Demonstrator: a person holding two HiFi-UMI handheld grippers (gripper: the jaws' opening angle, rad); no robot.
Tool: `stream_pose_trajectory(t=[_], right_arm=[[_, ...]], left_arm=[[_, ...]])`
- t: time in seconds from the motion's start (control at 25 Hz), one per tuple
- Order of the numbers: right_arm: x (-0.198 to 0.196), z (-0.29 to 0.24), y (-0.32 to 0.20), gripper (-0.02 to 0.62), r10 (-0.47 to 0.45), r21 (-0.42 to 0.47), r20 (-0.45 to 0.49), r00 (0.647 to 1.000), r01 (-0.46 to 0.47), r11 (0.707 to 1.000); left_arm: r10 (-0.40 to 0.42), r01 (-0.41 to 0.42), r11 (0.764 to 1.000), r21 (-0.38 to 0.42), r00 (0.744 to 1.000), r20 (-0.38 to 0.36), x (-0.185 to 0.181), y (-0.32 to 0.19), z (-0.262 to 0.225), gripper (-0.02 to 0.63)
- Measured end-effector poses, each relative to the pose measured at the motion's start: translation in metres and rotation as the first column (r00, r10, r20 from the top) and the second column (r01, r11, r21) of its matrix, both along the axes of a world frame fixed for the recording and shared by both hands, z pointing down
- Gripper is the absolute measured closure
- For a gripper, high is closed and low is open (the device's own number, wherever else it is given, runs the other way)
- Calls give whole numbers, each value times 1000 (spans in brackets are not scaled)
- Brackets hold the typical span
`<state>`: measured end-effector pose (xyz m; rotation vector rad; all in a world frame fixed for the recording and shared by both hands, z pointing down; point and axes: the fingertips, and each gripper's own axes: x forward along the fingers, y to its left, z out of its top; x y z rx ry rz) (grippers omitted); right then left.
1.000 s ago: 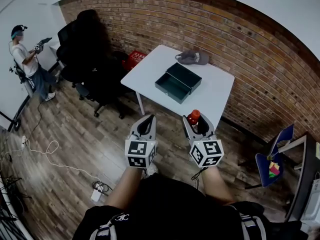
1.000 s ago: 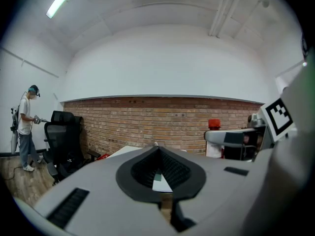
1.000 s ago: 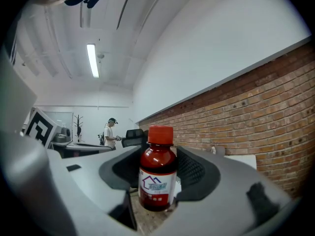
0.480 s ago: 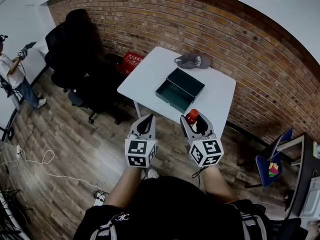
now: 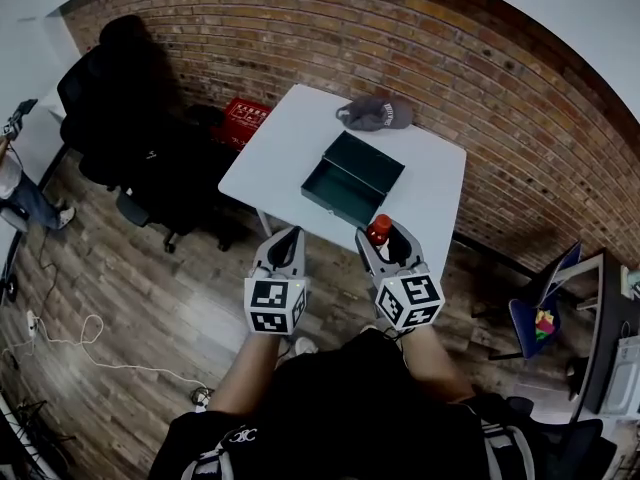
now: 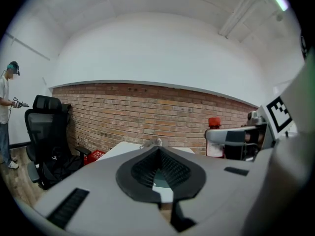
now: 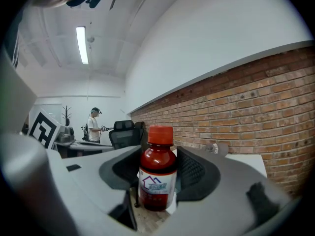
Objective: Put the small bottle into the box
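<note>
White surface (image 5: 300, 138) against brick wall (image 5: 420, 58); open dark-green box (image 5: 352, 178) on it. Small bottle (image 7: 158, 173), dark red, red cap, white label: clamped in right gripper (image 5: 385, 236) fingers, near surface. Left gripper (image 5: 288, 238) fingers together.

**Small bottle** (image 5: 378, 229): in the head view only the red cap shows. The body is hidden inside the right claw (image 5: 386, 240). In the right gripper view the base sits behind the jaws and the label print is too blurred to read.

**Box** (image 6: 161, 180): in the left gripper view only a teal sliver shows past the left claw (image 6: 158, 151), whose jaws are pressed together.

**Grey cap** (image 5: 375, 114): the lettering is too small to read.

**Red crate** (image 5: 243, 120): partly behind the tabletop (image 5: 290, 138).

**Bystander** (image 5: 25, 200): cut off by the left edge of the head view.
</note>
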<state>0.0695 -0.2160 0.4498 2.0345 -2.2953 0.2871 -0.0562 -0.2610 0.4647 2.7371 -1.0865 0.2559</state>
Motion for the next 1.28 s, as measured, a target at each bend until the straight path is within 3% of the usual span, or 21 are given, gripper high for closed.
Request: stream_pose_trajectory(t=[0.4,0.8,1.28], right_arm=[[38,34,-69,377,-72,-51,-4,997,72,996],[67,87,-130,376,-180,-188,-72,981,164,968],[79,172,-175,377,-305,-428,-126,944,226,875]], left_arm=[[-96,97,995,-7,995,40,19,-50,13,597],[-167,168,986,-4,984,58,51,-93,15,597],[-251,253,967,-16,965,71,55,-120,24,597]])
